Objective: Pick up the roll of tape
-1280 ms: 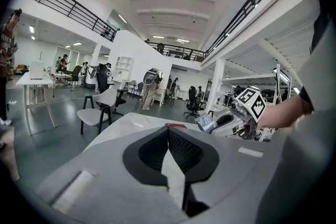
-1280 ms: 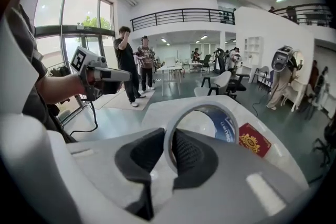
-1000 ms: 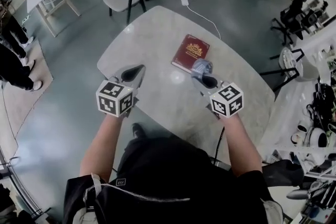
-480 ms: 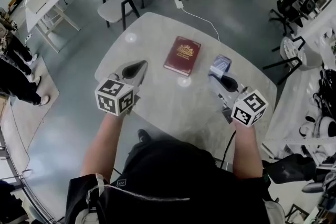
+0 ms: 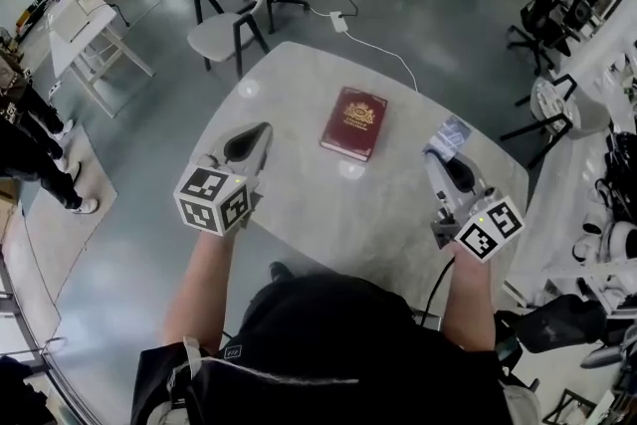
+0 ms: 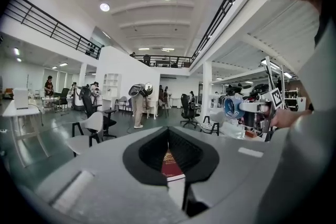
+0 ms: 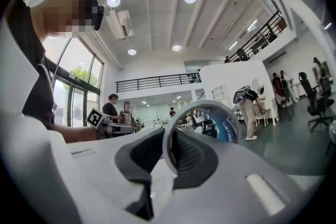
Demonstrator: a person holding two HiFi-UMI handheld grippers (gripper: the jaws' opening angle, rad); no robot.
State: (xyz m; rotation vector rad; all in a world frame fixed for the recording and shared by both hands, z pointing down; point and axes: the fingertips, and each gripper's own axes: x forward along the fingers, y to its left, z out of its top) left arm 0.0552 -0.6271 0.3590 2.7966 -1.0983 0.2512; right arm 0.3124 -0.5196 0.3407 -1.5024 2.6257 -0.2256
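The roll of tape (image 5: 450, 133) is a pale ring with a blue printed core. It is held off the table, above its right side, with my right gripper (image 5: 447, 157) shut on the ring's wall. In the right gripper view the roll of tape (image 7: 227, 125) stands upright between the dark pads, my right gripper (image 7: 169, 150) pinching its left side. My left gripper (image 5: 256, 137) hovers over the table's left part, shut and holding nothing. In the left gripper view my left gripper (image 6: 168, 135) points at the red book (image 6: 169, 164), and the roll of tape (image 6: 232, 106) shows at the right.
A dark red book (image 5: 354, 122) lies at the middle of the pale rounded table (image 5: 299, 80). Beyond the table stand a white chair (image 5: 235, 13) and a white cable with a power strip (image 5: 338, 18). A cluttered bench (image 5: 607, 214) runs along the right.
My right gripper has lifted the tape from beside the book and carried it to the right. My left gripper has risen a little.
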